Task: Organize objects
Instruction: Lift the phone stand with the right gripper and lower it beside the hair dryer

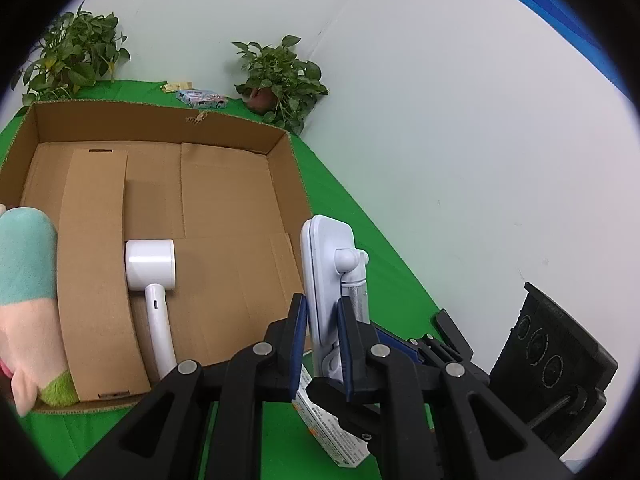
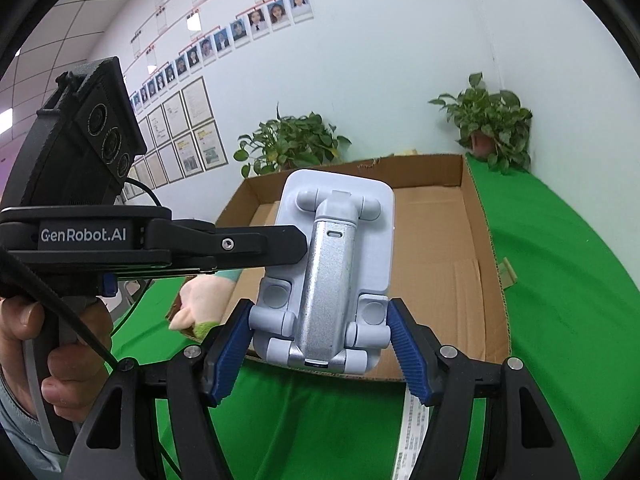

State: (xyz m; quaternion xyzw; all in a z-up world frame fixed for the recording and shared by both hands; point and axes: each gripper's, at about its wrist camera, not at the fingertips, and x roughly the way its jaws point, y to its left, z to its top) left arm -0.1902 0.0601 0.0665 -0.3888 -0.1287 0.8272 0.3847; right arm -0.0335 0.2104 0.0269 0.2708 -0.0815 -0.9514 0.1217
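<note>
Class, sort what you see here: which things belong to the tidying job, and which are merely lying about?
Part of the job: phone stand held by left gripper; cardboard box; white handheld device; plush toy.

Lying about: potted plants; wall photos.

Phone stand — pale blue-white plate with a silver hinged arm folded against its back, standing on edge above the near right corner of the cardboard box.

Cardboard box — open-topped, shallow, sitting on green cloth.

Handheld white appliance — cylindrical head, straight handle, lying flat on the box floor.

Plush toy — teal, pink and green, lying at the box's left side.

Printed carton — white, lying on the cloth just outside the box's near edge.
</note>
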